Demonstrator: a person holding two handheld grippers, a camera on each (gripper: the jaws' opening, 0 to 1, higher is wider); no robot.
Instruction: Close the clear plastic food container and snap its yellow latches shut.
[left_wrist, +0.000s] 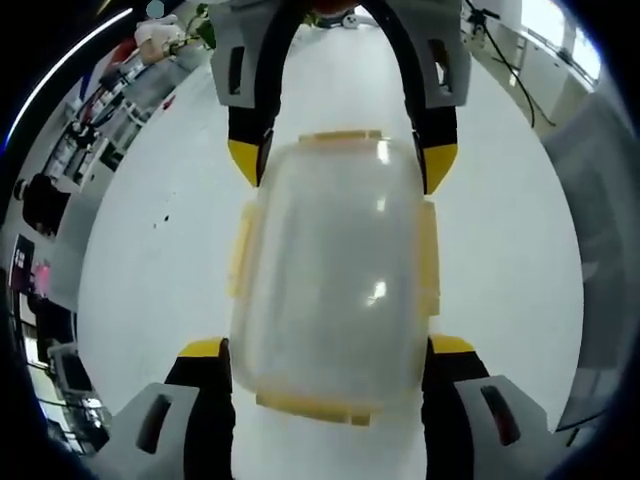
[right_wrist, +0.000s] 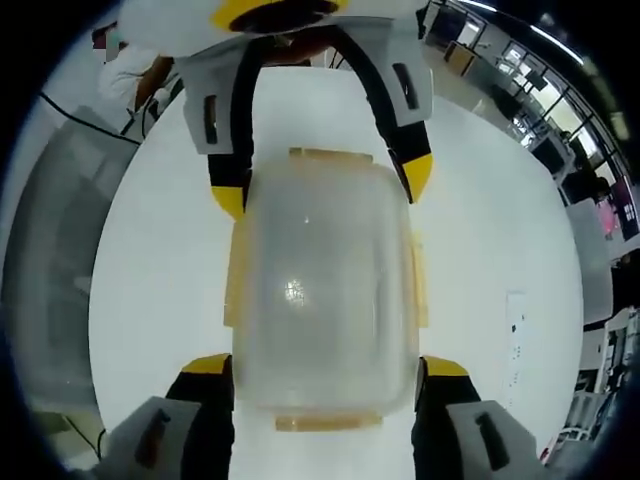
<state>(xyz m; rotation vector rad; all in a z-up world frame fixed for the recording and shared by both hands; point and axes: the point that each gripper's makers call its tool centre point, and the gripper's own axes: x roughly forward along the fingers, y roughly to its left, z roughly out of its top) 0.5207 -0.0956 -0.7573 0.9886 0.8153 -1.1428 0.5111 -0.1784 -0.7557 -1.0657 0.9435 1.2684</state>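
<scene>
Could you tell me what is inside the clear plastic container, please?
Nothing shows inside the container; through its cloudy lid only white table is visible. Small contents could be hidden by the haze.

The clear plastic food container with yellow latches (left_wrist: 330, 290) is sitting hemmed in: left gripper (left_wrist: 328, 360) flanking one end, right gripper (left_wrist: 342, 165) the opposite; its long sides are lying open.
</scene>
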